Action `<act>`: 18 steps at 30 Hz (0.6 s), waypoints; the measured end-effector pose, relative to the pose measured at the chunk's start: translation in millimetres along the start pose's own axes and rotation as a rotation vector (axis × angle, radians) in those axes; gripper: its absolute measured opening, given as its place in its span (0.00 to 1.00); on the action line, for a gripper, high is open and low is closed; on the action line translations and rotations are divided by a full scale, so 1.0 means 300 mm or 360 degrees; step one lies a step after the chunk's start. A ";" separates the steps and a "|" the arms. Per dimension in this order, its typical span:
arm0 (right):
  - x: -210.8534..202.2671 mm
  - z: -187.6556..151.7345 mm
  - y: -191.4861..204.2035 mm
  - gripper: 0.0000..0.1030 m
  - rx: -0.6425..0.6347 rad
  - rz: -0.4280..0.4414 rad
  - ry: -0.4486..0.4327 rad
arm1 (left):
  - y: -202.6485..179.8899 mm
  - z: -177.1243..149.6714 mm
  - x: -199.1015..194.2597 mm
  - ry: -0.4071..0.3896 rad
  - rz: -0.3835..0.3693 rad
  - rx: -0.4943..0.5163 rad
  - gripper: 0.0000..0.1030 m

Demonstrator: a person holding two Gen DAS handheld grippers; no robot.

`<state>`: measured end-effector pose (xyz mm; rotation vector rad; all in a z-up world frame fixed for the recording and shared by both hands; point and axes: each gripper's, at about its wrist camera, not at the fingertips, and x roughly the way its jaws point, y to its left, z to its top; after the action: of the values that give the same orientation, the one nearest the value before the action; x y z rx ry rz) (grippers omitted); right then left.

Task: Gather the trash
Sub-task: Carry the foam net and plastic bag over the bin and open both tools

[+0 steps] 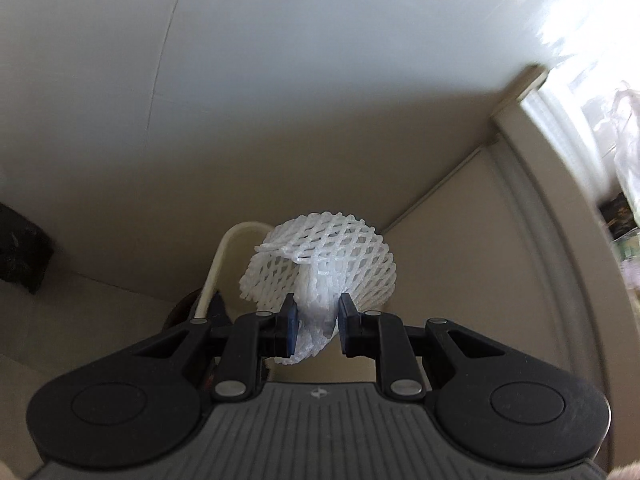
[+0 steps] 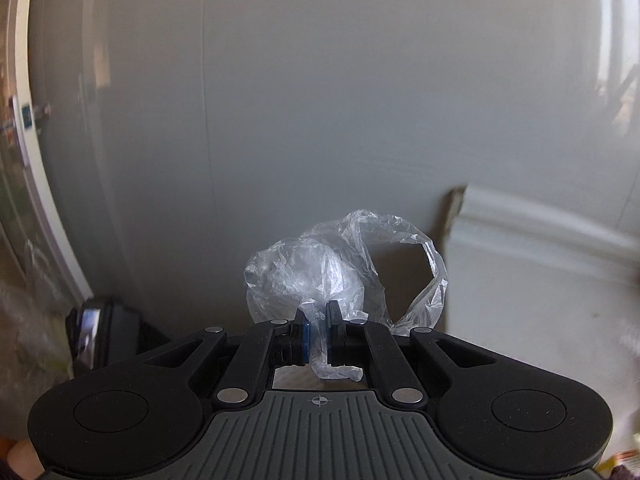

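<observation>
Left gripper: we see our left gripper [image 1: 316,322] clenched on a white foam net [image 1: 320,264], its two black fingers with blue pads [image 1: 291,330] pressing the net's gathered end from both sides.
Foam net: it bulges out beyond the fingertips as a rounded mesh ball, with a short crushed tail hanging back between the fingers; it is held in the air, clear of any surface.
Behind the net: a pale curved tube [image 1: 224,256] rises just to the left of the net, with a dark round shape at its foot that we cannot make out.
Far left side: a black crumpled mass [image 1: 22,248] sits by the wall [image 1: 320,80], too blurred for us to name; the wall is plain and pale, and a white moulded frame [image 1: 532,200] runs down the right.
Right gripper: our right gripper [image 2: 318,322] is nipped nearly closed on a clear plastic bag [image 2: 340,268], the thin film pinched between the pads.
Plastic bag: it puffs up crumpled above the fingertips, with a loop of film open to the right and a small scrap hanging below the grip; it too is held aloft.
Beyond the bag: a shiny black object [image 2: 94,336] stands low on the left; a grey wall [image 2: 320,100] fills the rest, with white skirting [image 2: 540,220] at the right.
</observation>
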<state>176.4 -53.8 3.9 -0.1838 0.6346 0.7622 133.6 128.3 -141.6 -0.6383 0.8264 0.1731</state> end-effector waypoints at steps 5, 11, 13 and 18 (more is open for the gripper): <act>0.093 -0.046 0.039 0.05 -0.0064 0.0006 0.0145 | 0.020 -0.024 0.072 0.0074 0.0082 0.0003 0.17; 0.182 -0.117 0.076 0.05 -0.0146 -0.0009 0.0304 | 0.039 -0.036 0.135 0.0145 0.0138 0.0007 0.17; 0.210 -0.142 0.089 0.06 -0.0156 -0.0002 0.0359 | 0.041 -0.038 0.153 0.0166 0.0159 0.0012 0.17; 0.266 -0.193 0.097 0.06 -0.0164 -0.0017 0.0483 | 0.045 -0.028 0.204 0.0226 0.0210 0.0020 0.18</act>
<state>172.8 -7.9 -88.0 -0.4024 0.8813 0.7635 164.6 128.2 -196.9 -0.5893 1.0069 0.2442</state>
